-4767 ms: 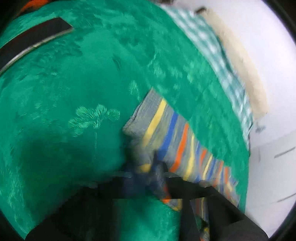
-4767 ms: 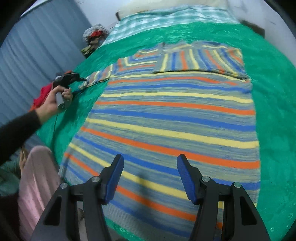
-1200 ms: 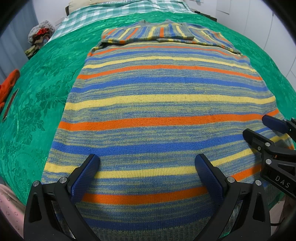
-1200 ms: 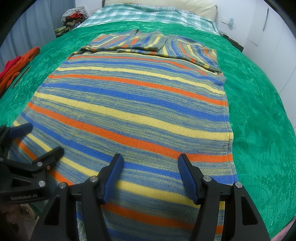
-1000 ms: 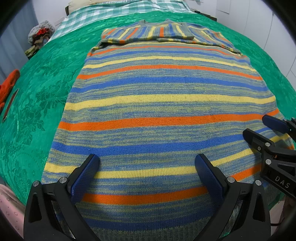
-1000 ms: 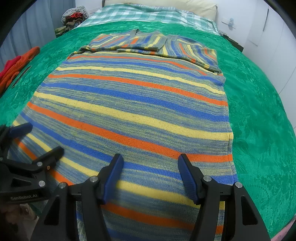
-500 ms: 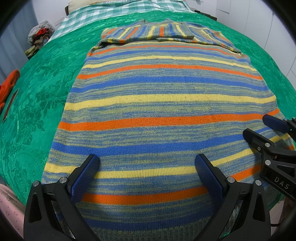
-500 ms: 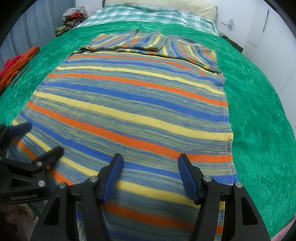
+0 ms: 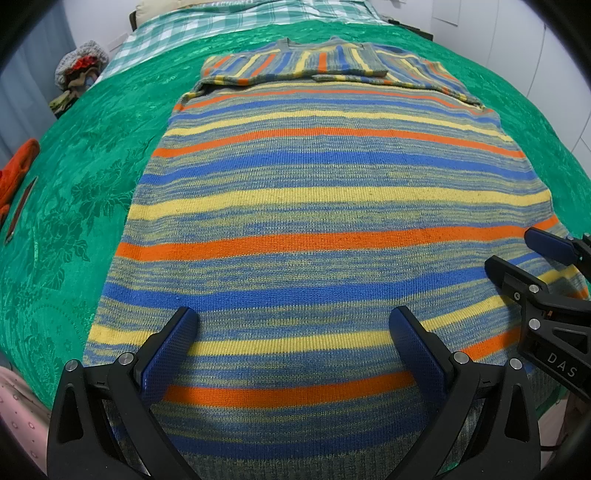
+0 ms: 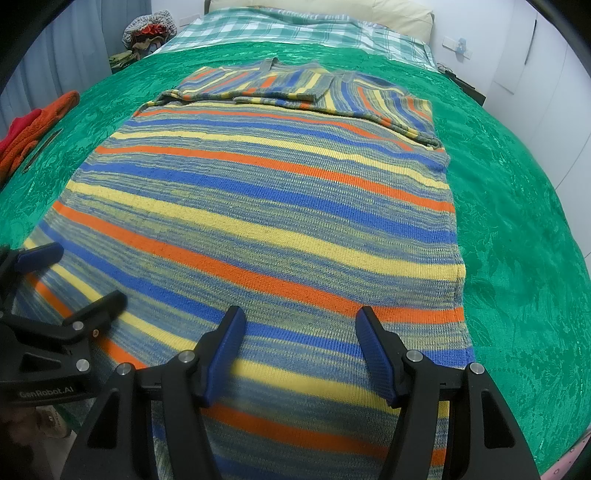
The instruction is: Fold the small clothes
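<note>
A knitted sweater (image 9: 325,206) (image 10: 273,206) with blue, yellow and orange stripes lies flat on the green bedspread (image 9: 74,192), both sleeves folded across its far chest. My left gripper (image 9: 293,325) hovers open above the near hem, left of centre, with nothing between its blue pads. My right gripper (image 10: 299,328) hovers open over the hem's right part, empty too. Each gripper shows in the other's view: the right one (image 9: 517,247) at the right edge, the left one (image 10: 74,273) at the left edge.
A checked sheet (image 10: 295,26) and a pillow (image 10: 369,9) lie at the bed's head. Orange and red cloth (image 10: 33,129) sits at the left edge beside a thin dark strip (image 9: 18,210). A heap of clothes (image 9: 77,70) stands far left. White walls (image 10: 535,66) close the right side.
</note>
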Demonstrator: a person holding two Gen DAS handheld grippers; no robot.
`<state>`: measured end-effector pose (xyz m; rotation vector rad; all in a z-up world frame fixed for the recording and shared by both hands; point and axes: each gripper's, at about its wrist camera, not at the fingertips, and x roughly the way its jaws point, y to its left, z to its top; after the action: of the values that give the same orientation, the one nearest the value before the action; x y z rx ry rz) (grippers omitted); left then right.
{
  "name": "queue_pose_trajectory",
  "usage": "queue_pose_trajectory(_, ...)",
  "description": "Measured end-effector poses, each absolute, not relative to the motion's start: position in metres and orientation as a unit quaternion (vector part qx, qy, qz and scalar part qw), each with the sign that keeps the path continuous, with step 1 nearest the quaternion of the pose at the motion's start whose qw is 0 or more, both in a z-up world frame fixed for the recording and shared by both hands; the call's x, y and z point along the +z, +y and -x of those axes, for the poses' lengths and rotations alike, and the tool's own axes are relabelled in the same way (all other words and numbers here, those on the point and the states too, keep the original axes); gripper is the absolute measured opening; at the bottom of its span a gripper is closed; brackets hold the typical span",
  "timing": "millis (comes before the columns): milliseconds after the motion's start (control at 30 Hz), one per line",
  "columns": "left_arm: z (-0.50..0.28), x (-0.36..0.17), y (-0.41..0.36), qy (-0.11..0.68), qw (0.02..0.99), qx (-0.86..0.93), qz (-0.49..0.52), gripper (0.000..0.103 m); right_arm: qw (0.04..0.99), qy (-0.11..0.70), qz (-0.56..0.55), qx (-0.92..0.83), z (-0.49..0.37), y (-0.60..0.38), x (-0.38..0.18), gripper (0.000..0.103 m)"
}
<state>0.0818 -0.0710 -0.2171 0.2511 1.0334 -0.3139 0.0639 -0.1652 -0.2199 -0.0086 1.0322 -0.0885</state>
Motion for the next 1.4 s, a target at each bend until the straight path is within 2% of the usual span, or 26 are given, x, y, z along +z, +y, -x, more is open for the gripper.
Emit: queue_pose_trajectory(1400, -0.0814, -0.2170, -0.0716, 0.492, 0.850, -0.148, -0.120, 0.102, 0.871, 0.488, 0.015, -0.047, -0.0628, -0.1644, -0.2195, 0.064)
